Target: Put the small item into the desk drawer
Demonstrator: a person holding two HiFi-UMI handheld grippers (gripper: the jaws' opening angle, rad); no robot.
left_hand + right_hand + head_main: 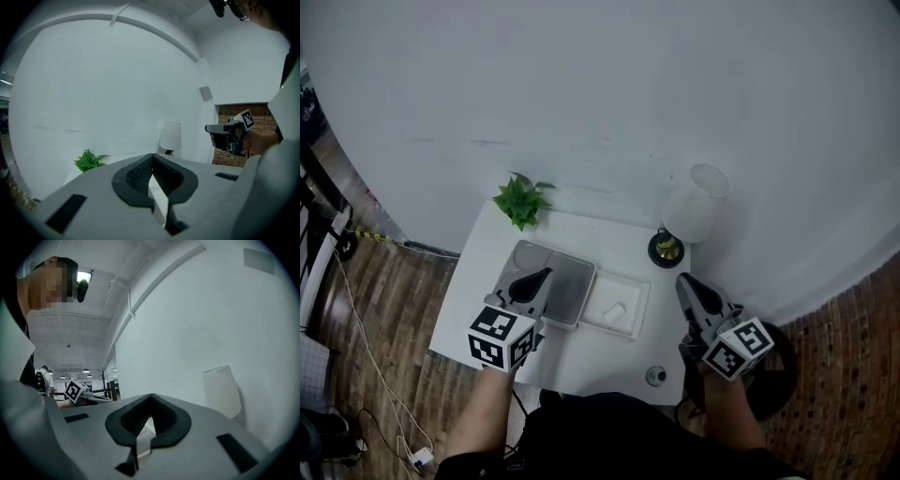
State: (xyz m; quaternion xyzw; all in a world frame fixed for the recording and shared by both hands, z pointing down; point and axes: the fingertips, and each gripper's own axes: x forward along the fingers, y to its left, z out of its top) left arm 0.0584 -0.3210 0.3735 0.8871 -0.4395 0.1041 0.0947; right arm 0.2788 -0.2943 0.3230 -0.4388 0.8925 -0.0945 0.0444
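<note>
A small white item [615, 309] lies in a shallow white tray [630, 286] on the white desk [478, 272]. Beside the tray lies a grey square pad [567, 286]. My left gripper [547, 274] hovers over that pad, jaws shut with nothing between them; in its own view the tips [152, 157] meet. My right gripper [682, 279] hangs off the desk's right edge, near the lamp base, and is also shut and empty [151, 397]. A small round metal knob [656, 376] sits by the desk's front edge. I see no open drawer.
A green potted plant [522, 200] stands at the desk's back left corner. At the back right is a white lamp [698, 211] on a dark base [666, 249]. A white wall runs behind. The floor is wood, with cables [370, 356] at the left.
</note>
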